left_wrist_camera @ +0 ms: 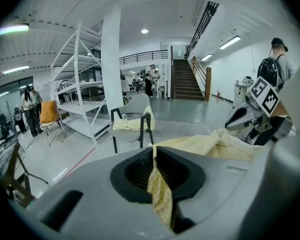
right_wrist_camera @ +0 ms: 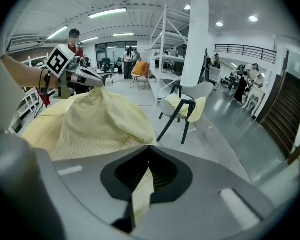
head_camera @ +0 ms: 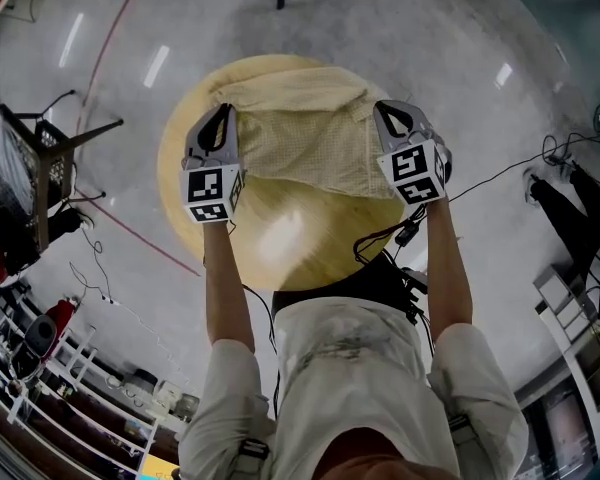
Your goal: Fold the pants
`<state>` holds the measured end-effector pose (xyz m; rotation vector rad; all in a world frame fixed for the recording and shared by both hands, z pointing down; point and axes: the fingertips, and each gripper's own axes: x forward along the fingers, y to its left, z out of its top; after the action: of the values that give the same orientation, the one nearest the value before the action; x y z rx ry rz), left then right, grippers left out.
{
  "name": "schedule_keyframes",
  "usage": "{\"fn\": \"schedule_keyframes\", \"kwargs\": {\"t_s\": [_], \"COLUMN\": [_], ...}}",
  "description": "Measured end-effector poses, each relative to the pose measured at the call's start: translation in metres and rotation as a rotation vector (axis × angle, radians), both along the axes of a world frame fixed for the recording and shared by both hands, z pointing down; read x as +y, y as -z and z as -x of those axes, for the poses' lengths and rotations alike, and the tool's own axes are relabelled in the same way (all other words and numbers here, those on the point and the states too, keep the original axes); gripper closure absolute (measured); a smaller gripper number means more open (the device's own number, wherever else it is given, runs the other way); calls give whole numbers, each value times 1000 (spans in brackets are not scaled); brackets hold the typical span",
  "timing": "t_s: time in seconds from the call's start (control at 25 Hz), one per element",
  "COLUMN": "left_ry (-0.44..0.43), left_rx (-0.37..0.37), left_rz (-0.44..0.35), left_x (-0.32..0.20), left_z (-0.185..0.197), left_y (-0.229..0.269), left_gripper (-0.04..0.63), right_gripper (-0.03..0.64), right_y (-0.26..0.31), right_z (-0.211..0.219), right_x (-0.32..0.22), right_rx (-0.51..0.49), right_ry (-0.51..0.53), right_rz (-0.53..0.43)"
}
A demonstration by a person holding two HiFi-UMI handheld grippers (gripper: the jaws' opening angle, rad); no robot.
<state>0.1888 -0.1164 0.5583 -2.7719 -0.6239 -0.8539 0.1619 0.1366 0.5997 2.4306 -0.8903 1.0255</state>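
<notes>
Pale yellow checked pants lie bunched on the far half of a round wooden table. My left gripper is at the cloth's left edge and my right gripper at its right edge. In the left gripper view the left gripper is shut, with a strip of the yellow fabric pinched between its jaws. The right gripper is likewise shut on a strip of the fabric. The cloth rises in a loose hump between the two grippers.
A grey chair draped with yellow cloth stands on the floor beyond the table, near white shelving and a pillar. Cables trail across the floor on the right. A black stand sits at the left. People stand in the background.
</notes>
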Motion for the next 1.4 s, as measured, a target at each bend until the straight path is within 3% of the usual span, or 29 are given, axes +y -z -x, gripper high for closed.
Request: {"fn": "schedule_keyframes", "kwargs": {"t_s": [0.2,0.64,1.04,1.4], "left_ry": [19,41,-18,21], "left_rx": [29,79,116,179], "left_rz": [2,16,69,125], "left_x": [3,-5,26,63], "left_z": [7,22,63,127], "left_y": [15,50,75,112], "left_gripper": [569,588,588,588], "right_gripper": [607,607,607,607], "right_y": [-13,11,72,146], "right_z": [6,1,32,85], "right_x": [1,1,-13,-12], "right_rx": [-29,55,193,315], "right_ry": [14,-44,-55,6], "right_rz": [12,6,-61,-123]}}
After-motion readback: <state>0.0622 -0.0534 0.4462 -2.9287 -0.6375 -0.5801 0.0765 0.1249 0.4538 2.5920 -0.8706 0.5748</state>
